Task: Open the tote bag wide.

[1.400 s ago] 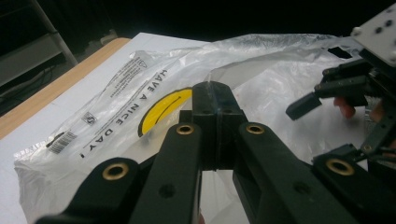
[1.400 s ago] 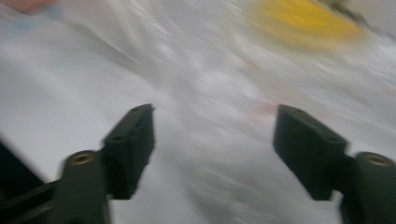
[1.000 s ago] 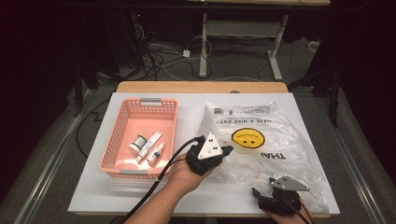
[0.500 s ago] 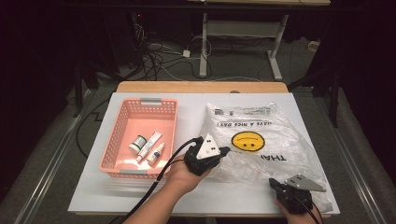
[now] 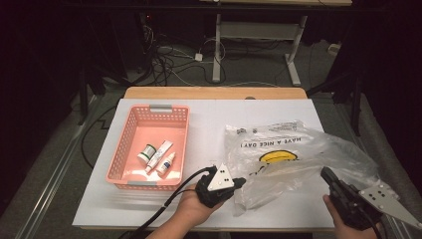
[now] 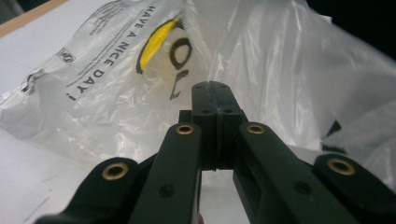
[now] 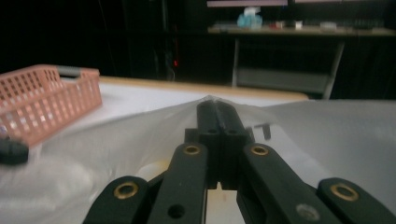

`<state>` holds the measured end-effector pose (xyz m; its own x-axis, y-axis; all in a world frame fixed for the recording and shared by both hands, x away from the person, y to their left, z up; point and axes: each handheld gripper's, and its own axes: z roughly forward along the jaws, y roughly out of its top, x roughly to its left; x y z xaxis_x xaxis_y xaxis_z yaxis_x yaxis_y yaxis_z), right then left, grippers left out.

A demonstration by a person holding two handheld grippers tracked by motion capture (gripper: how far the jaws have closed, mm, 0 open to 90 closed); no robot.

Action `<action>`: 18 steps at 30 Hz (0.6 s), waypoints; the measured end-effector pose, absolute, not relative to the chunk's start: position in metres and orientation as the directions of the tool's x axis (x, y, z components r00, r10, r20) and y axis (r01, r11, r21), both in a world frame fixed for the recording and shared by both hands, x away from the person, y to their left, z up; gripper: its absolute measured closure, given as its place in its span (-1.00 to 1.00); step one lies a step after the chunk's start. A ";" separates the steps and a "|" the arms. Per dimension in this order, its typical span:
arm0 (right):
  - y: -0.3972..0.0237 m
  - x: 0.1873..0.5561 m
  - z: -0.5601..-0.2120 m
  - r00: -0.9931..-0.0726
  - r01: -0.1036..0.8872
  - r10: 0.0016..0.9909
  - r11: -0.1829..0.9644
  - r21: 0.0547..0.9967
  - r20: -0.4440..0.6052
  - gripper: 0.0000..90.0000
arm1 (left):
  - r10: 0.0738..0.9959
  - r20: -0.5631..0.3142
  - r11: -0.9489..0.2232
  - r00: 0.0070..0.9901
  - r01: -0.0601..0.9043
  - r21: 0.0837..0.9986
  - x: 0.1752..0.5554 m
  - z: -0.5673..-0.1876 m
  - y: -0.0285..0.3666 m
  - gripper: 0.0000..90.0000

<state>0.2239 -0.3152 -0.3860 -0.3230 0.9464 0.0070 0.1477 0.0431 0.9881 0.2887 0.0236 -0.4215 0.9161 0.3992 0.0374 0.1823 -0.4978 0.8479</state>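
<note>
A clear plastic bag with a yellow smiley and "HAVE A NICE DAY!" lies crumpled on the right half of the white table. My left gripper is shut on the bag's near-left edge, low over the table. In the left gripper view its tips meet against the film. My right gripper is shut on the bag's near-right part and holds it raised. The film peaks at the closed tips. A fold stretches between the two grippers.
A pink basket stands left of the bag and holds a small round jar, a white tube and a little bottle. The basket appears left in the right gripper view. Behind the table are cables and desk legs.
My right gripper has risen from the table's near-right corner and moved up the bag, lifting the film. The left gripper has sunk slightly toward the table.
</note>
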 end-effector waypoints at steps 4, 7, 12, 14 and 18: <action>-0.302 0.232 -0.361 -0.368 0.073 0.930 0.050 0.996 -0.020 1.00 | 0.370 0.024 -0.474 0.929 0.166 0.865 0.281 -0.417 0.019 0.95; -0.289 0.239 -0.349 -0.399 0.036 0.916 0.059 0.998 -0.040 1.00 | 0.363 0.043 -0.446 0.931 0.133 0.885 0.287 -0.401 0.015 0.56; -0.272 0.255 -0.343 -0.430 0.003 0.901 0.062 0.998 -0.054 1.00 | 0.401 0.076 -0.376 0.913 0.088 0.923 0.308 -0.369 0.012 -0.17; -0.267 0.260 -0.344 -0.435 0.009 0.899 0.054 0.999 -0.044 1.00 | 0.417 0.100 -0.384 0.903 0.075 0.920 0.329 -0.352 -0.002 -0.23; -0.265 0.269 -0.346 -0.439 0.013 0.898 0.026 1.000 -0.018 1.00 | 0.395 0.094 -0.438 0.914 0.097 0.894 0.351 -0.354 -0.020 -0.02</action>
<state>0.2689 -0.2648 -0.3461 -0.4391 0.8982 -0.0182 0.0125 0.0264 0.9996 0.3505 -0.0202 -0.3544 0.9140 0.3947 0.0944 0.0967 -0.4378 0.8939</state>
